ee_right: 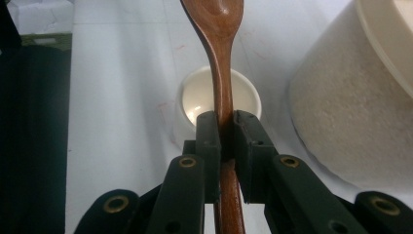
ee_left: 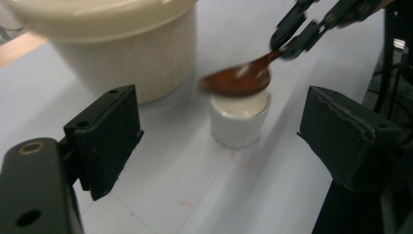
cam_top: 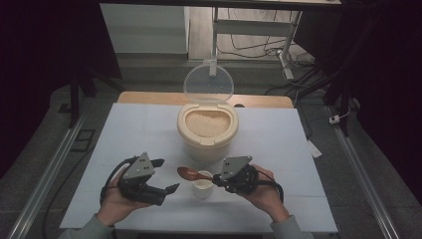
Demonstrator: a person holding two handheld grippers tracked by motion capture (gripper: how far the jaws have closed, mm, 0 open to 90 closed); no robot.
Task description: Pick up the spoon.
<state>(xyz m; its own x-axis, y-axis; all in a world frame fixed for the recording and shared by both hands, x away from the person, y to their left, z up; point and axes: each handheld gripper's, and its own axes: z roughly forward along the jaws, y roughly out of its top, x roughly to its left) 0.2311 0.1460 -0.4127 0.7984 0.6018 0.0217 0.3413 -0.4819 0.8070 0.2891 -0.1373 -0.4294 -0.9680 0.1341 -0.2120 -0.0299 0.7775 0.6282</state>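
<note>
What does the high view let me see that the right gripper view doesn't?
High view alone: the rice container's raised clear lid, the rice inside, both hands, and the left claw, open and empty. Right gripper view alone: the pads pinching the spoon's handle up close. Both: the brown spoon, the small white cup, the cream container.

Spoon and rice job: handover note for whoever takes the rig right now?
Right gripper: shut on the wooden spoon by its handle, bowl held over the small white cup.
Left gripper: open, empty, near the cup on the person's left side.
Rice bin: behind the cup, clear lid flipped up, full of rice.
Done: lid open, spoon gripped.
Cup inside looks white; rice in it cannot be made out, nor any on the spoon.
Left, probably: scoop rice from the bin, tip it into the cup, steadying the cup with the left gripper if needed.
</note>
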